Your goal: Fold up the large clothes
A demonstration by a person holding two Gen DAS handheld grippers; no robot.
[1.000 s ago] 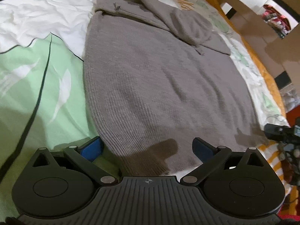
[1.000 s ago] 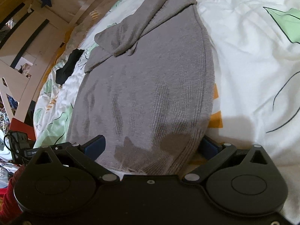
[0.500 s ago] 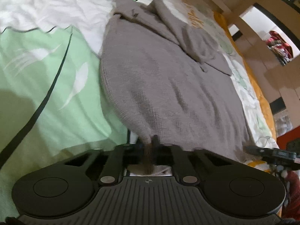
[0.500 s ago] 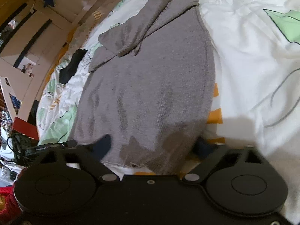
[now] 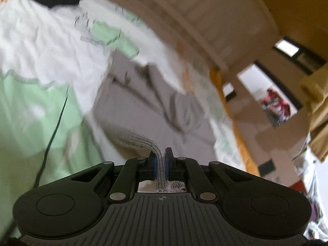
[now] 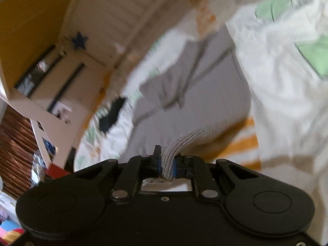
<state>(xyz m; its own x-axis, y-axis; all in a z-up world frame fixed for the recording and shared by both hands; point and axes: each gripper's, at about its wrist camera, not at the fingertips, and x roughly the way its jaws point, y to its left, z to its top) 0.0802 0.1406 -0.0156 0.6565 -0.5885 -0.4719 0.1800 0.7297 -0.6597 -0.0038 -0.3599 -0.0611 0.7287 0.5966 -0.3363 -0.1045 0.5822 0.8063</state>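
Note:
A large grey knitted sweater (image 5: 143, 106) lies spread on a bed, its sleeves folded across the far end; it also shows in the right wrist view (image 6: 205, 102). My left gripper (image 5: 161, 157) is shut on the sweater's near hem, which rises in a ribbed strip between the blue pads. My right gripper (image 6: 167, 160) is shut on the hem's other corner, the knit bunched between its pads. Both near corners are lifted off the bed. Both views are blurred by motion.
The bed has a white, green and orange printed cover (image 5: 30, 94). A black cloth (image 6: 111, 115) lies on it at the far side. A pale wooden headboard (image 5: 184, 20) and shelves (image 6: 41, 78) stand beyond the bed.
Both grippers closed on the sweater's near hem, the left first, then the right. Both have since lifted and tilted up, raising the hem off the bed.

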